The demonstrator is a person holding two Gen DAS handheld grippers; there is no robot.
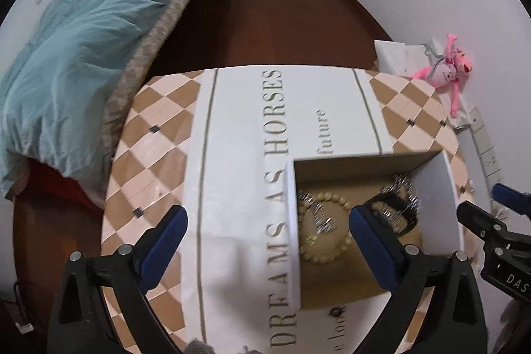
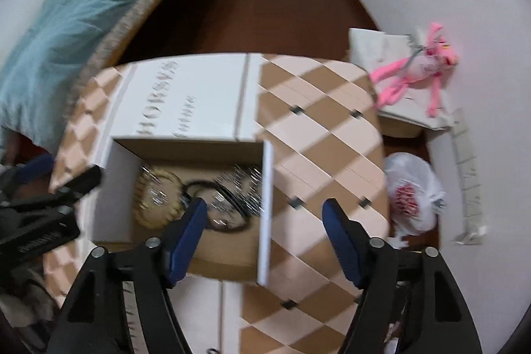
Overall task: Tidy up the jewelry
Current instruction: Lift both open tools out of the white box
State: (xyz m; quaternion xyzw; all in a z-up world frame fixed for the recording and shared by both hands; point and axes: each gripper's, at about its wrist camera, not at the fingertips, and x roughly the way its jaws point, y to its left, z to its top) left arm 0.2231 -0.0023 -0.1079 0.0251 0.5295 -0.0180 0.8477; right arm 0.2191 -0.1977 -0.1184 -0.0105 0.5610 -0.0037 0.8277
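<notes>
An open cardboard box (image 1: 434,188) sits on the table. In it lie a beige beaded bracelet (image 1: 318,259), silver jewelry (image 1: 401,188) and a black band (image 1: 410,223). My left gripper (image 1: 267,218) is open and straddles the box's left wall, with one finger over the inside and nothing held. In the right wrist view the same box (image 2: 116,188) holds the bracelet (image 2: 149,214), the band (image 2: 199,184) and the silver pieces (image 2: 245,184). My right gripper (image 2: 265,208) is open astride the right wall, holding nothing. Each gripper also shows at the edge of the other's view: right gripper (image 1: 488,204), left gripper (image 2: 59,171).
The table (image 1: 149,128) carries a diamond-patterned cloth and a white runner (image 1: 245,121) with printed words. A bed with a teal duvet (image 1: 83,38) stands to the left. A pink plush toy (image 2: 418,68) and a white plastic bag (image 2: 411,191) lie at the right by the wall.
</notes>
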